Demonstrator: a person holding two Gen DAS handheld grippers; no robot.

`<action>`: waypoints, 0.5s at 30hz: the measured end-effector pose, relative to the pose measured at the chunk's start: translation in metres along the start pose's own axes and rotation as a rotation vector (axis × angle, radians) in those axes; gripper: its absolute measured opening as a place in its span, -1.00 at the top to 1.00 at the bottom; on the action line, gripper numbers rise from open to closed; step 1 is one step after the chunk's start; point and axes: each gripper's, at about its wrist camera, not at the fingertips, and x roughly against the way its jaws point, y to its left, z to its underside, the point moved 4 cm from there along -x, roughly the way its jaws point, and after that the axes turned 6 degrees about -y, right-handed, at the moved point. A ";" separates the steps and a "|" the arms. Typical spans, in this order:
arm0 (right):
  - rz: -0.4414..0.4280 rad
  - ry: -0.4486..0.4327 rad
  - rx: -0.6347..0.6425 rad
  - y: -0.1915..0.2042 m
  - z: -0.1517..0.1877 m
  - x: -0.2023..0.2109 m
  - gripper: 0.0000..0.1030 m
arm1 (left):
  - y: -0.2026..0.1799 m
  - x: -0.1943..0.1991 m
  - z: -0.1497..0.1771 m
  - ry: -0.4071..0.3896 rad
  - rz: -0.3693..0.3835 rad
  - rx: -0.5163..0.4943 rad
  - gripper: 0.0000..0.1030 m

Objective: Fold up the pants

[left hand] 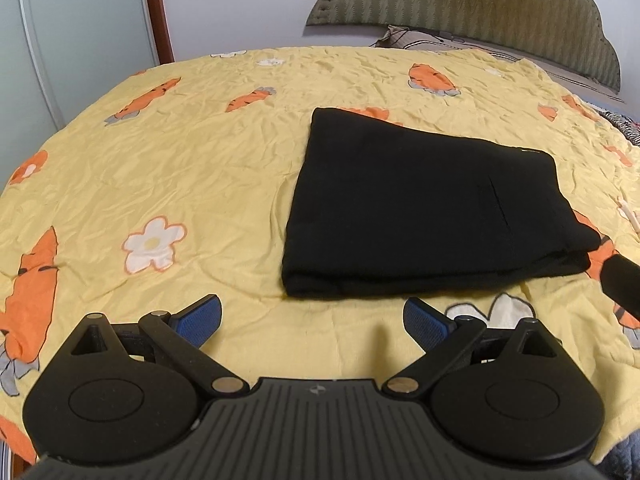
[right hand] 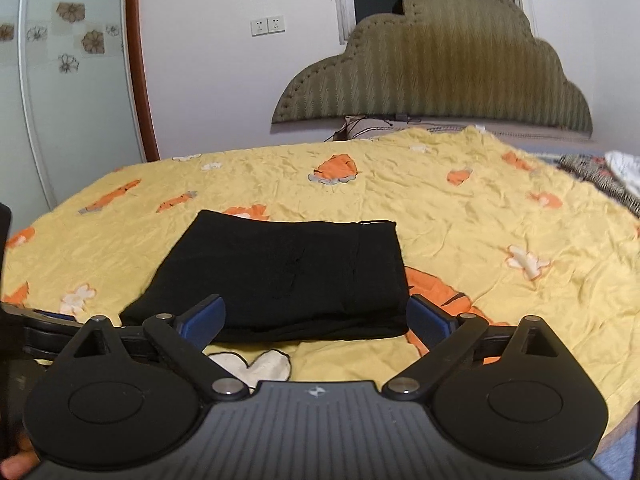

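We hold both grippers just above the near edge of a bed, and neither has hold of anything. In the left wrist view our left gripper [left hand: 312, 316] stands with its jaws spread wide, blue pads [left hand: 202, 318] bare, only the yellow carrot-print bedspread [left hand: 160, 168] showing between them. The black pants [left hand: 420, 216] lie folded into a compact, flat stack on that bedspread, up toward one o'clock from this gripper and clear of its fingertips. At three o'clock, near the stack's right corner, a dark finger of the other gripper pokes into the frame. In the right wrist view our right gripper [right hand: 316, 320] is likewise spread wide and empty; the pants [right hand: 280, 272] sit at twelve o'clock, their near folded edge showing in the gap between the fingers, though we cannot tell whether any pad touches it. A padded headboard [right hand: 440, 76] rises beyond the bedspread.
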 end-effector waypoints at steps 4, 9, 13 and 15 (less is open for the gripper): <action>-0.013 0.020 0.002 0.001 0.004 -0.004 -0.91 | 0.001 0.003 0.002 -0.012 -0.010 -0.018 -0.92; -0.011 0.062 0.053 0.009 0.013 -0.010 -0.91 | 0.003 0.002 0.004 -0.009 -0.013 -0.013 -0.92; -0.043 0.096 0.067 0.013 0.018 -0.012 -0.91 | 0.003 0.001 0.006 0.005 0.004 -0.008 -0.92; -0.054 0.111 0.068 0.015 0.020 -0.012 -0.91 | 0.002 0.001 0.007 0.010 0.003 -0.013 -0.92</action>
